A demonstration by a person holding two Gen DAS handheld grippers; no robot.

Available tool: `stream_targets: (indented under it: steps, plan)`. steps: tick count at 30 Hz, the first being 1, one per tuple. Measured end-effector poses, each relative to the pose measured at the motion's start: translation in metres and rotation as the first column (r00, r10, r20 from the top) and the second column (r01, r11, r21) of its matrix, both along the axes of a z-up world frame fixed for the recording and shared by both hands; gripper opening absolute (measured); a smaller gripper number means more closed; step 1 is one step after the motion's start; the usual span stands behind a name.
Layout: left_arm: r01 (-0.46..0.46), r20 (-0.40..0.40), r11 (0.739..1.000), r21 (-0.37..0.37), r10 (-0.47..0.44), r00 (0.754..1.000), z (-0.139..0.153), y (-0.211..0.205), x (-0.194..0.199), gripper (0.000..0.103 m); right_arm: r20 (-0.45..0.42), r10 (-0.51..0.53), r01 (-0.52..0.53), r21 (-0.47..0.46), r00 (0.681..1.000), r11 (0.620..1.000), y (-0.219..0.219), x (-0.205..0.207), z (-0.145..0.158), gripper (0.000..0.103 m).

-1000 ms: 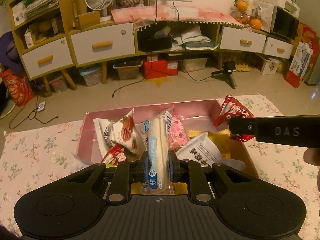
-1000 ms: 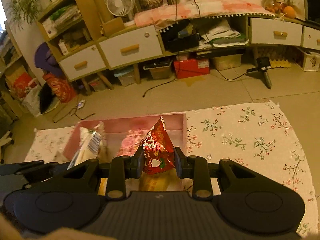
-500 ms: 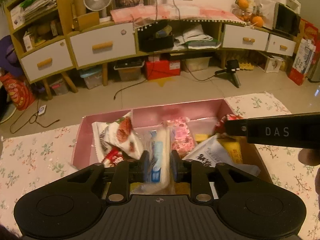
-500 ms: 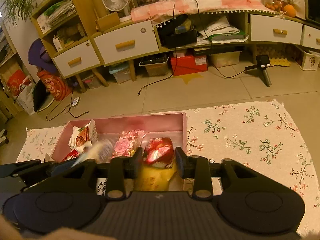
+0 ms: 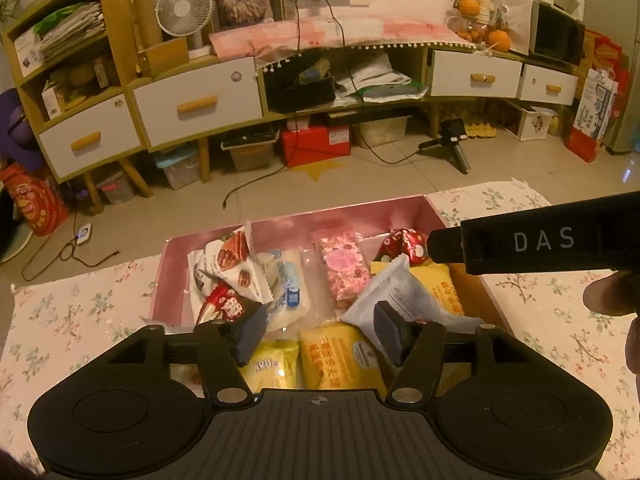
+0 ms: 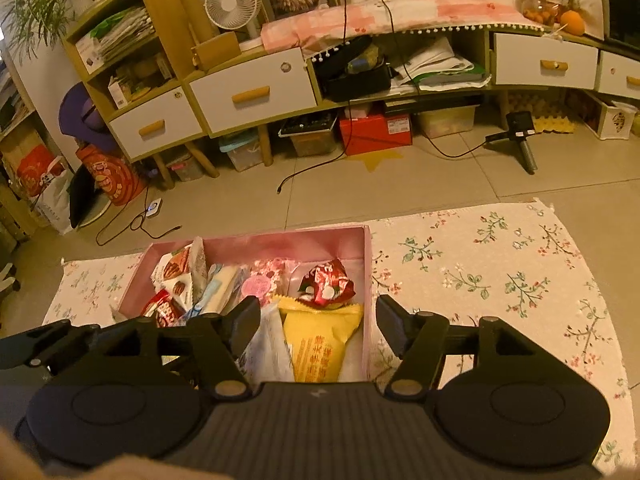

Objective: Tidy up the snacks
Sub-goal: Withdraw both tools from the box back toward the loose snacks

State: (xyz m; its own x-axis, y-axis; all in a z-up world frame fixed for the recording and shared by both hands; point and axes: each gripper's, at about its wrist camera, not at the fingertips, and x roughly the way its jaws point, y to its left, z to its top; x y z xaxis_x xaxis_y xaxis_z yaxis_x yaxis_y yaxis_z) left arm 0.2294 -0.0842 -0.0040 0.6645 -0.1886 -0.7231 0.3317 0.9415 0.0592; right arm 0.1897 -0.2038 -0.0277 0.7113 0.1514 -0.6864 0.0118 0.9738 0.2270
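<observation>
A pink box [image 5: 304, 220] [image 6: 280, 242] holds several snack packets. My left gripper [image 5: 318, 334] is open and empty above the box's near side. The white-and-blue packet [image 5: 286, 288] [image 6: 218, 290] lies in the box, left of centre. My right gripper [image 6: 318, 326] is open and empty over the box's right side; its arm shows in the left wrist view [image 5: 540, 240]. The red packet [image 6: 326, 282] [image 5: 402, 246] lies at the box's far right on a yellow packet [image 6: 320, 344]. A pink packet [image 5: 344, 268] lies in the middle.
The box stands on a floral cloth [image 6: 480, 272] that spreads to both sides [image 5: 80, 312]. Beyond it is tiled floor with cables and a small tripod [image 6: 520, 140]. A long cabinet with white drawers [image 5: 200, 100] lines the back wall.
Both grippers have opened. The left one let go of the white-and-blue packet and the right one let go of the red packet; both packets now lie in the box.
</observation>
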Motion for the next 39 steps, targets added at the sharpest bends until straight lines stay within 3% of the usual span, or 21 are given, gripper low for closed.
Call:
stream_targets:
  steps: [4,11,20,31,39]
  plan:
    - [0.003,-0.005,1.000,-0.005,-0.003,1.000,0.008,0.003,-0.010,0.064,-0.001,-0.002,0.002,0.005,1.000,1.000,0.001,-0.011,0.005,0.065]
    - [0.032,-0.014,0.999,0.004,-0.032,0.999,0.018,0.003,-0.039,0.075,0.014,0.015,-0.015,-0.011,1.000,1.000,0.005,-0.037,0.015,0.082]
    - [0.043,-0.048,0.999,-0.008,-0.043,0.998,0.018,0.022,-0.081,0.087,-0.003,0.020,-0.020,0.000,1.000,1.000,0.007,-0.069,0.016,0.093]
    - [0.011,-0.072,0.999,-0.032,-0.014,0.997,0.017,0.055,-0.117,0.093,-0.033,0.018,-0.020,-0.036,0.999,0.999,0.017,-0.103,0.006,0.099]
    - [-0.013,-0.065,1.000,0.000,0.013,0.998,0.009,0.076,-0.138,0.097,-0.047,0.050,-0.053,-0.058,0.998,0.997,0.029,-0.120,-0.004,0.101]
